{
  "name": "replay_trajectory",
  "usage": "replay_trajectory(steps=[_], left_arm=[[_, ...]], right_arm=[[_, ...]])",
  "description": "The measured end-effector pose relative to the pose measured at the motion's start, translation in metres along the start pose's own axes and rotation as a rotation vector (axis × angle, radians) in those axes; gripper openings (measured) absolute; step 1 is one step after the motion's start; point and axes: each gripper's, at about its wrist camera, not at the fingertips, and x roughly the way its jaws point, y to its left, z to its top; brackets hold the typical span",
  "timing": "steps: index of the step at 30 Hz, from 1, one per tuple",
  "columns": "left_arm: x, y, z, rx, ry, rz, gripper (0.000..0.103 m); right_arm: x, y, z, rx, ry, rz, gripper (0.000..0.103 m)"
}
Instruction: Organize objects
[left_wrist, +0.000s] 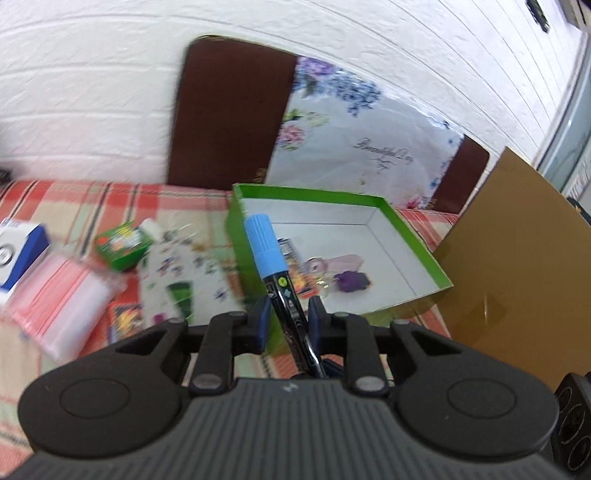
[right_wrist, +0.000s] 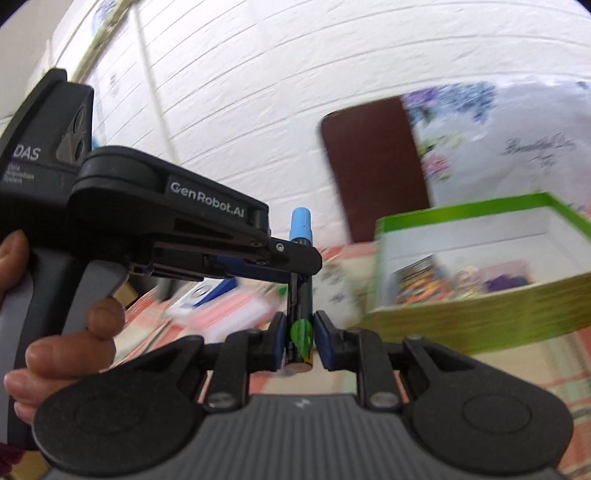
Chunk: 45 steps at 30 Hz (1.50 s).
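Observation:
A black marker with a blue cap stands between the fingers of my left gripper, which is shut on its barrel. In the right wrist view the same marker is upright, its lower end between the fingers of my right gripper, whose jaws stand slightly apart from the barrel. The left gripper holds the marker from the left there. A green box with a white inside holds a few small items and lies just beyond the marker; it also shows in the right wrist view.
On the checked cloth left of the box lie a small green carton, a blue-white box, a pink plastic packet and a floral sheet. A brown cardboard panel stands at right. A brown headboard and white wall are behind.

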Motion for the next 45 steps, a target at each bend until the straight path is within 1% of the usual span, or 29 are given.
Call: replay_trajectory(steps=[3,9,11,12,13,14,15,16,17,18,21,24,29,31,33,36,38,39,40,41,42,43,45], left_arm=[[0.021,-0.017,0.012,0.026,-0.006,-0.016,0.024],[0.065,-0.050,0.040,0.084,0.005,-0.039,0.024],[0.080,-0.060,0.045,0.109,0.011,-0.033,0.025],[0.086,-0.063,0.047,0.127,0.006,-0.015,0.027],[0.092,-0.066,0.047,0.147,-0.002,0.016,0.033],[0.097,-0.065,0.046,0.160,-0.005,0.054,0.035],[0.101,-0.063,0.045,0.158,0.001,0.083,0.035],[0.103,-0.058,0.044,0.142,0.013,0.089,0.035],[0.103,-0.052,0.042,0.123,0.027,0.077,0.035],[0.103,-0.047,0.038,0.113,0.037,0.071,0.036],[0.096,-0.036,0.029,0.103,0.046,0.109,0.039],[0.085,-0.030,0.022,0.089,0.053,0.122,0.041],[0.055,-0.031,0.005,0.131,0.029,0.174,0.046],[0.045,-0.029,-0.002,0.135,0.031,0.183,0.051],[0.035,-0.026,-0.010,0.126,0.036,0.178,0.051],[0.022,-0.021,-0.022,0.114,0.048,0.175,0.051],[0.016,-0.018,-0.028,0.117,0.054,0.186,0.051],[0.012,-0.015,-0.030,0.118,0.053,0.198,0.051],[0.008,-0.013,-0.032,0.117,0.051,0.208,0.051],[0.003,-0.010,-0.035,0.114,0.046,0.214,0.051],[0.000,-0.007,-0.037,0.109,0.042,0.221,0.052],[-0.003,-0.004,-0.039,0.103,0.042,0.231,0.053],[-0.005,0.003,-0.043,0.085,0.048,0.248,0.053]], right_arm=[[-0.003,-0.022,0.011,-0.007,-0.040,-0.050,0.018],[0.005,-0.064,0.031,-0.013,-0.118,-0.157,0.018],[0.012,-0.080,0.036,-0.010,-0.137,-0.203,0.018],[0.018,-0.090,0.038,-0.005,-0.144,-0.230,0.019],[0.024,-0.098,0.038,-0.001,-0.150,-0.269,0.022],[0.031,-0.106,0.039,0.007,-0.149,-0.314,0.028],[0.036,-0.116,0.038,0.026,-0.138,-0.344,0.038],[0.036,-0.124,0.037,0.053,-0.139,-0.354,0.038],[0.034,-0.130,0.034,0.081,-0.146,-0.351,0.038],[0.032,-0.134,0.032,0.100,-0.154,-0.356,0.038],[0.021,-0.138,0.025,0.134,-0.168,-0.367,0.038],[0.007,-0.133,0.016,0.155,-0.169,-0.359,0.040],[-0.017,-0.113,0.009,0.134,-0.200,-0.377,0.043],[-0.026,-0.105,0.006,0.113,-0.202,-0.374,0.043],[-0.029,-0.099,0.007,0.085,-0.198,-0.386,0.043],[-0.021,-0.099,0.011,0.067,-0.163,-0.410,0.042],[-0.007,-0.106,0.018,0.039,-0.124,-0.467,0.041],[-0.002,-0.112,0.022,0.062,-0.104,-0.492,0.041],[-0.004,-0.118,0.027,0.111,-0.105,-0.486,0.040],[-0.010,-0.120,0.031,0.153,-0.130,-0.458,0.040],[-0.017,-0.116,0.034,0.161,-0.162,-0.439,0.040],[-0.022,-0.108,0.035,0.144,-0.182,-0.432,0.043],[-0.028,-0.092,0.033,0.120,-0.185,-0.394,0.044]])
